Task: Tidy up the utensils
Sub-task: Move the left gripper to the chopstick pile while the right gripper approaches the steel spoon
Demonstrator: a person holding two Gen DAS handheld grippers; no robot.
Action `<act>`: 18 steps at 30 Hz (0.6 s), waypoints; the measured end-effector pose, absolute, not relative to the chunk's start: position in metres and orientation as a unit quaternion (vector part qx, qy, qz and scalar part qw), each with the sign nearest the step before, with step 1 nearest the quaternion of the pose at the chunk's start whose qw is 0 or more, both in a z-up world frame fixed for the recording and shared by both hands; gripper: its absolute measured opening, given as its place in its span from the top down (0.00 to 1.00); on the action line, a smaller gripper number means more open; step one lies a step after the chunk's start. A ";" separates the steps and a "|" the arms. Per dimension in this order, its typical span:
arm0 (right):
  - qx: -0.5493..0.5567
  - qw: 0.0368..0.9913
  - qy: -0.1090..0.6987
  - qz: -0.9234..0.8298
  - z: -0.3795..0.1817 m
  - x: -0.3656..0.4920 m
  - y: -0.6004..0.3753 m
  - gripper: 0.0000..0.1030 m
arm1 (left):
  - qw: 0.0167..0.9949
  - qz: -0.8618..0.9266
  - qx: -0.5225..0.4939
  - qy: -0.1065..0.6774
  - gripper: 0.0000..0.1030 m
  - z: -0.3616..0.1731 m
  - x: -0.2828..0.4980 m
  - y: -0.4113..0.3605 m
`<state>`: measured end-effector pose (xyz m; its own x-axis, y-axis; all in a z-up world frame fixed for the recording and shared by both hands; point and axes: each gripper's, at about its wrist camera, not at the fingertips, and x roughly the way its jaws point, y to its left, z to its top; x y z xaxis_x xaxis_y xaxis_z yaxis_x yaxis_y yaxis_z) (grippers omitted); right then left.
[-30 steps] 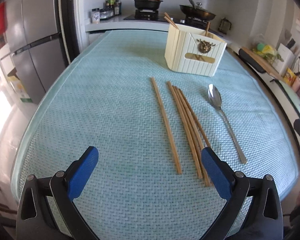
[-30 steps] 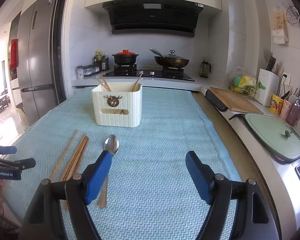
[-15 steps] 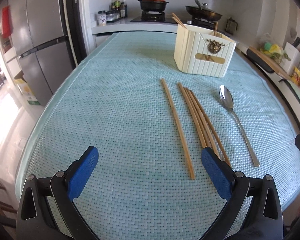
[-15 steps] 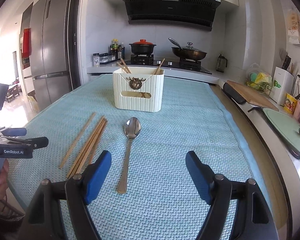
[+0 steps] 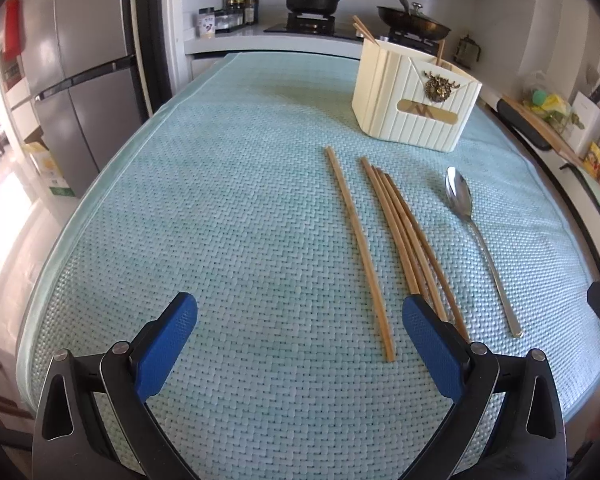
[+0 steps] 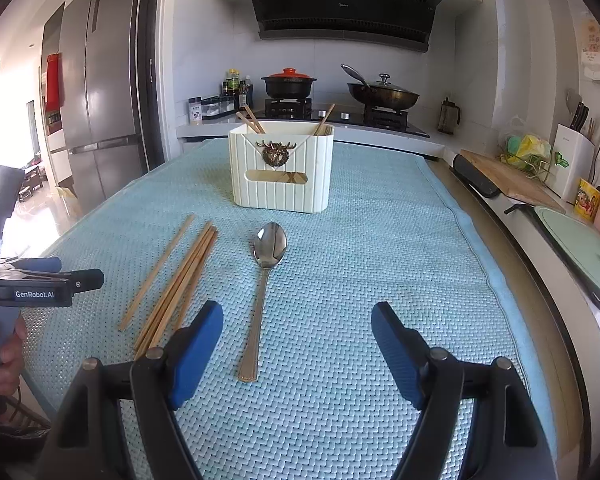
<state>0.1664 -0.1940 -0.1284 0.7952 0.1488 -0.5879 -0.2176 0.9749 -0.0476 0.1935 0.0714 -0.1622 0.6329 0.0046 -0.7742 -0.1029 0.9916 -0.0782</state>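
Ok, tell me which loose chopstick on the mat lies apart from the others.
The single chopstick farthest from the spoon; it lies alone, a gap separating it from the touching bundle.

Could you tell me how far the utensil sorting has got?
Done: a few chopsticks stand in the holder. In hand: nothing; both grippers, left and right, are open. Left: the loose chopsticks and spoon on the mat.

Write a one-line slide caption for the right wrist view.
Open right gripper above a spoon beside loose chopsticks, facing a cream utensil holder.
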 end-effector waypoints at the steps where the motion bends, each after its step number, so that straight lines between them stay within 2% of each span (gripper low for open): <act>1: -0.057 0.946 0.306 0.097 -0.129 0.167 -0.194 0.24 | 0.902 0.032 -0.058 0.427 0.01 -0.162 0.193 0.072; 18: -0.058 0.940 0.319 0.105 -0.134 0.169 -0.190 0.24 | 0.898 0.024 -0.069 0.435 0.01 -0.163 0.204 0.075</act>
<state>0.1688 -0.1896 -0.1338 0.7746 0.1609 -0.6116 -0.2347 0.9712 -0.0417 0.2039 0.0755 -0.1635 0.6211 -0.0160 -0.7836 -0.1033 0.9894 -0.1021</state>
